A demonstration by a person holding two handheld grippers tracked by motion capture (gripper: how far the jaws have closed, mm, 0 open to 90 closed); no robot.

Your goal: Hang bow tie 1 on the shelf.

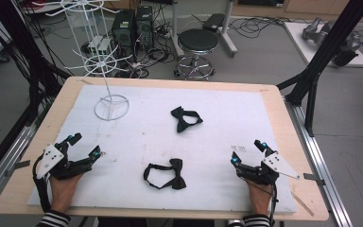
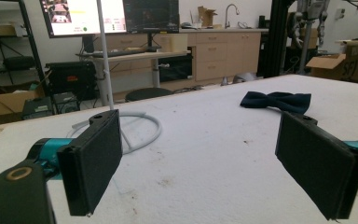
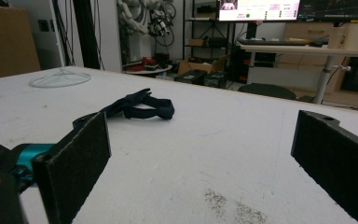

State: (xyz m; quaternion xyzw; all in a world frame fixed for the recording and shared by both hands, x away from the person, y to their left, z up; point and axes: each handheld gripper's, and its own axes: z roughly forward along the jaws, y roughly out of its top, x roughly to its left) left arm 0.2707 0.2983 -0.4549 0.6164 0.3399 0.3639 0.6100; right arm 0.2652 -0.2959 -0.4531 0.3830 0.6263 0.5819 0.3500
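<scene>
Jaws wide and empty on my left hand-held gripper (image 1: 81, 146) and right hand-held gripper (image 1: 248, 152); nearer dark fabric bow tie (image 1: 166, 174) lies between them on the white-covered counter (image 1: 137, 137); I'd approach low, pinching its knot.

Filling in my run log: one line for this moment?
left gripper open, idle | right gripper open, idle | two bow ties untouched | wire rack empty
</scene>
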